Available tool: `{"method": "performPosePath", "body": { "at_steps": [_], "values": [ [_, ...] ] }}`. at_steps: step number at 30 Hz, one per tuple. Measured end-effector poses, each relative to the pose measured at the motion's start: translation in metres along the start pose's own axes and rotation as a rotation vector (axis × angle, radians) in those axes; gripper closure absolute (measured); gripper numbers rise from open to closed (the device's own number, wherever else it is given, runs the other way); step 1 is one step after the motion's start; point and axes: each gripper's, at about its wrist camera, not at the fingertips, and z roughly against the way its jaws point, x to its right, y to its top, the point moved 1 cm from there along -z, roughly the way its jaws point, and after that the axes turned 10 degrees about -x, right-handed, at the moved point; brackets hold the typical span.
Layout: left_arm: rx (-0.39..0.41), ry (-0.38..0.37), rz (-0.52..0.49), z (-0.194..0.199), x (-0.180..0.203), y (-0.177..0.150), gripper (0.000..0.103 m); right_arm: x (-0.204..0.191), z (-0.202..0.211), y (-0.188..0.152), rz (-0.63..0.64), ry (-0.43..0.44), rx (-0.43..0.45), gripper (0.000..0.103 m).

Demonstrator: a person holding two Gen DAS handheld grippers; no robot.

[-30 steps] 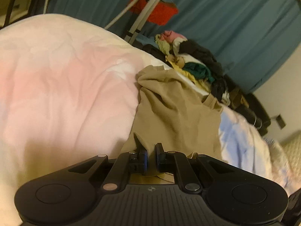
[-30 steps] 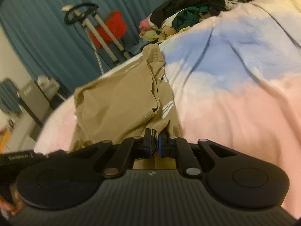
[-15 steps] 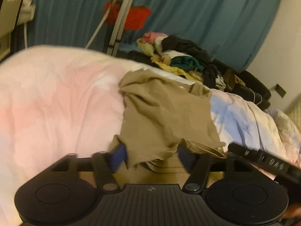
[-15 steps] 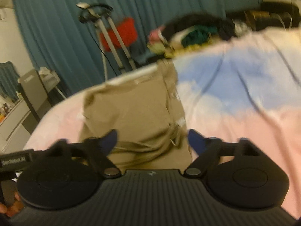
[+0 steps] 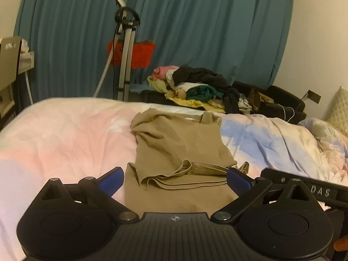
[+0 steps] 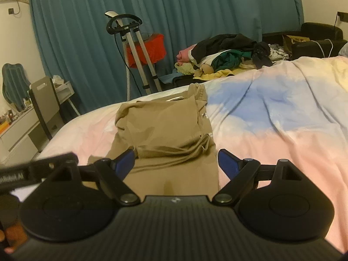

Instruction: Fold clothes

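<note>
Folded tan garment [image 5: 174, 150] lies below the opening left hand-held gripper [image 5: 175, 179].

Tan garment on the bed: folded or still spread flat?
Folded, loosely. The tan garment has its top layer doubled back over the lower one, with stacked hem edges across the near end. It lies rumpled on the bedspread.

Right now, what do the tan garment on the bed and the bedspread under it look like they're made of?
The tan garment looks like a thin matte knit, perhaps cotton jersey: it drapes limply, with soft folds and stitched hems. The bedspread looks like soft matte woven cotton or a blend, printed in pink, white and blue patches; its puffy shape and broad creases suggest a filled duvet. Exact fibres can't be told.
</note>
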Motion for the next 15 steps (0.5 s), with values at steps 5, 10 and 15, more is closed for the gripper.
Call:
{"method": "performPosePath", "body": {
  "at_steps": [5,10,15],
  "values": [
    [0.029,0.001,-0.017,0.017,0.006,-0.007,0.001,-0.009,0.017,-0.009,0.036,-0.013,0.025,0.018],
    [0.031,0.011,-0.005,0.025,0.006,-0.014,0.001,-0.013,0.025,-0.007,0.053,-0.007,0.069,0.018],
    [-0.087,-0.054,0.146,0.018,-0.007,-0.027,0.001,-0.006,0.017,-0.006,0.026,-0.020,0.058,0.018]
  ]
}}
